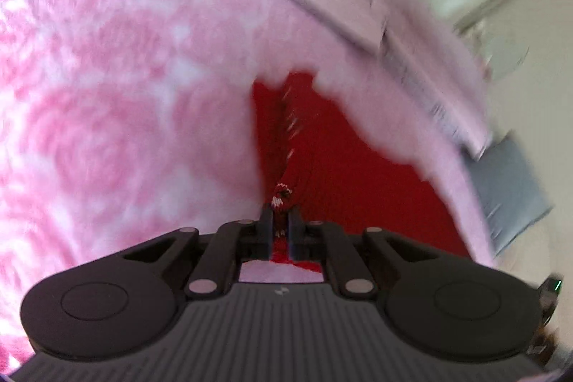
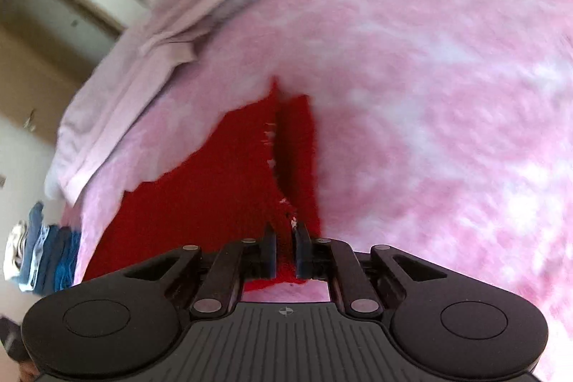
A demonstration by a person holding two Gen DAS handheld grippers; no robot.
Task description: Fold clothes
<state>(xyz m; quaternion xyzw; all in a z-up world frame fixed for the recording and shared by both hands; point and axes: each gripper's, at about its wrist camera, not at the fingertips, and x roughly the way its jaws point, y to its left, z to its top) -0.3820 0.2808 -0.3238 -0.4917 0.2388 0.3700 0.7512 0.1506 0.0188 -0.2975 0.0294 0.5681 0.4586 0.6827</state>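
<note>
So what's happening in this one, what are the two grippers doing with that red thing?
A person is folding a red knitted garment on a fluffy pink blanket. The left gripper is shut on one edge of it and the right gripper is shut on another, so the cloth hangs pinched between both. A stack of folded blue clothes sits at the blanket's edge, apparently already done. The pictures are blurred.
</note>
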